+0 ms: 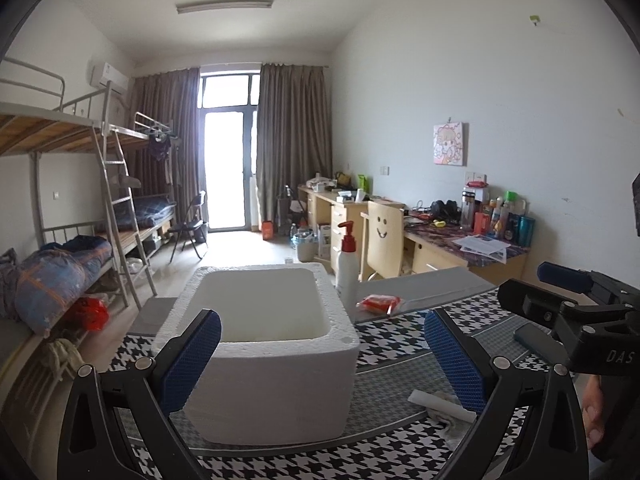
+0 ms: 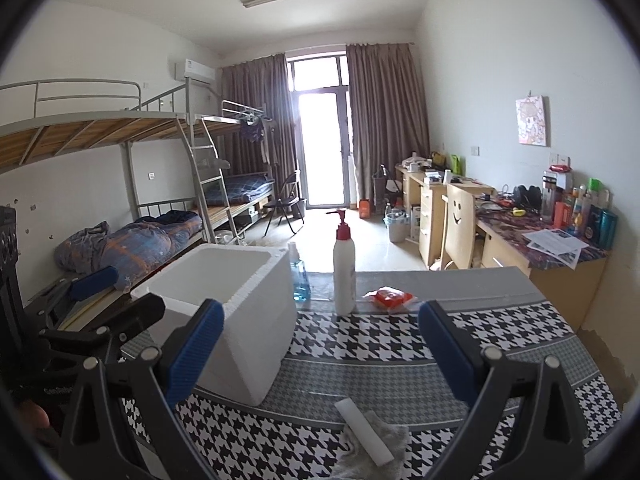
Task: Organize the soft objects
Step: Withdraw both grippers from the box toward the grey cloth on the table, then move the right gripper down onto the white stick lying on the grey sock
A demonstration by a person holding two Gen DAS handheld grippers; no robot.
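Observation:
A white foam box, open-topped and empty, stands on the houndstooth table cloth. A white foam strip lies on a grey rag near the front edge. A red-orange soft packet lies at the far side. My left gripper is open and empty, straddling the box's near corner. My right gripper is open and empty above the cloth, behind the strip; it also shows in the left wrist view.
A white pump bottle with red top stands behind the box, next to a blue liquid bottle. A dark flat object lies on the cloth at right. Bunk beds stand left, cluttered desks right.

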